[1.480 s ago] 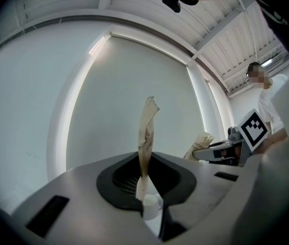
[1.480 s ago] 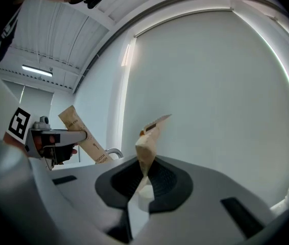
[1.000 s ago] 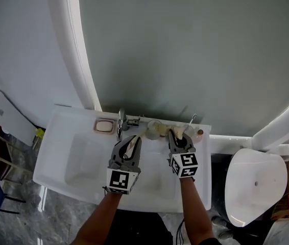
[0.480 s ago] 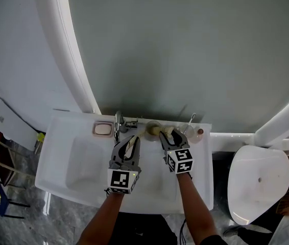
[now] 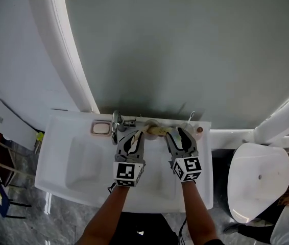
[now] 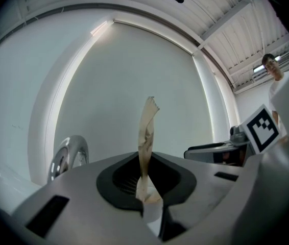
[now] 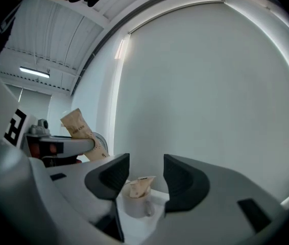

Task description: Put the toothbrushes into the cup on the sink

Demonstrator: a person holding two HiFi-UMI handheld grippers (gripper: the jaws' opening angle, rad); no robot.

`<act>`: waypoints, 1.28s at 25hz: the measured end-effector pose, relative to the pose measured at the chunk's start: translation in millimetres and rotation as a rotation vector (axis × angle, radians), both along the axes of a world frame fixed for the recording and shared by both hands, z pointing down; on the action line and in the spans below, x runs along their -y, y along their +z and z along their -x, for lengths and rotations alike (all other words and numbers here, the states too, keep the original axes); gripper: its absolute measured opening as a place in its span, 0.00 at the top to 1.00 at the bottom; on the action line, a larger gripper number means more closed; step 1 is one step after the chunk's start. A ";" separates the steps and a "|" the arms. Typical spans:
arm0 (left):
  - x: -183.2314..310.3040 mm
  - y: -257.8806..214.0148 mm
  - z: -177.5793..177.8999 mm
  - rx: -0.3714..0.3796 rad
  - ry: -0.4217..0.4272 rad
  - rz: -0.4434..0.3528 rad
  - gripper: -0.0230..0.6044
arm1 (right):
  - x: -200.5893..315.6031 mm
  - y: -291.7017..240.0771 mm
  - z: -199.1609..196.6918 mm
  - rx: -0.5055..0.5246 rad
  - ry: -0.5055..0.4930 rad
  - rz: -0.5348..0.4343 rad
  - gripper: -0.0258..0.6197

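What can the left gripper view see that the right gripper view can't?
Only the left gripper view: the right tool from the side, with its checkered cube. Only the right gripper view: the white cup with a wrapped toothbrush inside, below the right tool's opening jaws, which hold nothing. Both: the other wrapped toothbrush, pinched in the shut left tool, and the grey wall.

grey wall (image 5: 185, 50), white arch (image 5: 57, 45), marbled floor (image 5: 57, 223)

The wrapped toothbrush's (image 6: 147, 126) lower end vanishes in the left tool's (image 6: 145, 173) pinch, print unreadable; the tool's body hides the tap's (image 6: 69, 156) base to its left.
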State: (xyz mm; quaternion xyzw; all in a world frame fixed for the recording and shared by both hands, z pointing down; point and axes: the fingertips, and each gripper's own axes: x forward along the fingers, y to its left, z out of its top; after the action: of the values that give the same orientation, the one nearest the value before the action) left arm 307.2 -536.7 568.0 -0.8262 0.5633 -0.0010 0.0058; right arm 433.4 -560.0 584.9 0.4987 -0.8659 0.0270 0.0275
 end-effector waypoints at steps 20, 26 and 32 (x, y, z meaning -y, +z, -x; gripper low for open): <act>43.2 32.6 -39.6 0.017 0.137 0.077 0.59 | -14.1 5.1 -9.2 0.016 -0.019 0.028 0.62; 18.3 -5.9 -33.8 -0.047 0.146 -0.016 0.58 | -12.5 -9.1 -9.0 0.041 -0.013 0.025 0.62; -12.6 -44.0 -14.7 -0.070 0.097 -0.021 0.58 | -23.5 -42.2 -4.4 0.057 -0.020 0.049 0.62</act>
State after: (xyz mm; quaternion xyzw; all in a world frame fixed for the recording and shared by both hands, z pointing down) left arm 321.9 -524.1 524.0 -0.8519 0.5225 0.0342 -0.0050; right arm 437.9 -536.5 542.7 0.4882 -0.8704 0.0621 0.0153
